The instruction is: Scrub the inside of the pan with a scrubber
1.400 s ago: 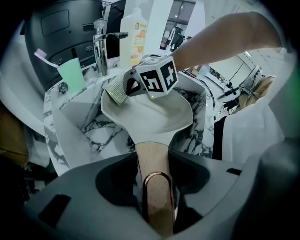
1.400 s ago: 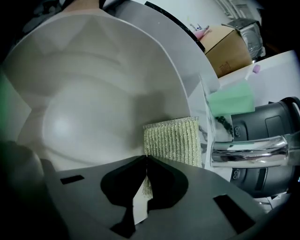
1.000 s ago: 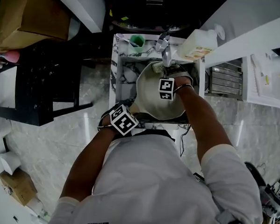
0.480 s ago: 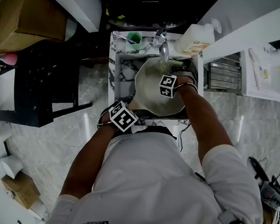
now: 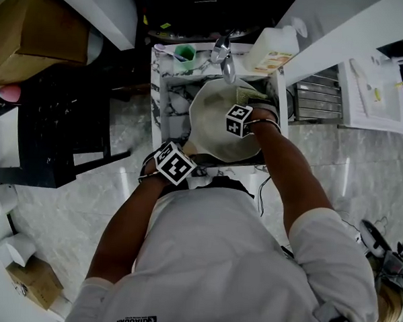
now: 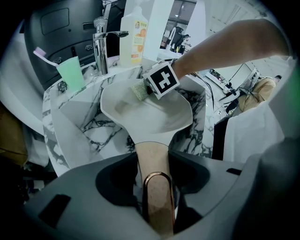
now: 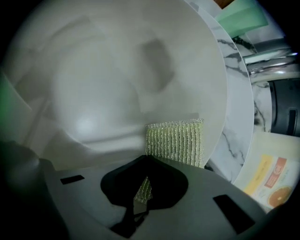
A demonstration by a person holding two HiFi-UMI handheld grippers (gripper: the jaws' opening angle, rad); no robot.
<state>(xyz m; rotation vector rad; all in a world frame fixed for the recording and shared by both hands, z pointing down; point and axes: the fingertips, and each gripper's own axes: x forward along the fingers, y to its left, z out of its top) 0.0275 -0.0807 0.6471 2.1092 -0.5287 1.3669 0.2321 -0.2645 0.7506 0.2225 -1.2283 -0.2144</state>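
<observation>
A white pan (image 5: 213,124) sits tilted in the marble sink (image 5: 171,95). Its tan handle (image 6: 152,161) with a copper loop runs back between the jaws of my left gripper (image 6: 157,197), which is shut on it; in the head view the left gripper (image 5: 174,163) is at the sink's near edge. My right gripper (image 5: 241,115) reaches into the pan (image 7: 117,79) and is shut on a green-gold mesh scrubber (image 7: 176,140), which presses against the pan's inner wall near the far right rim. The same scrubber (image 6: 137,89) shows beside the right gripper's marker cube in the left gripper view.
A chrome tap (image 5: 224,57) hangs over the sink's far side. A green cup (image 5: 185,53) holding a toothbrush stands at the back left, a white soap bottle (image 5: 271,49) at the back right. A black cabinet (image 5: 62,123) is to the left, a metal rack (image 5: 316,102) to the right.
My right gripper has slid the scrubber from the pan's middle toward its far right wall. The left gripper has kept its hold on the handle, and the head camera has drifted a little.
</observation>
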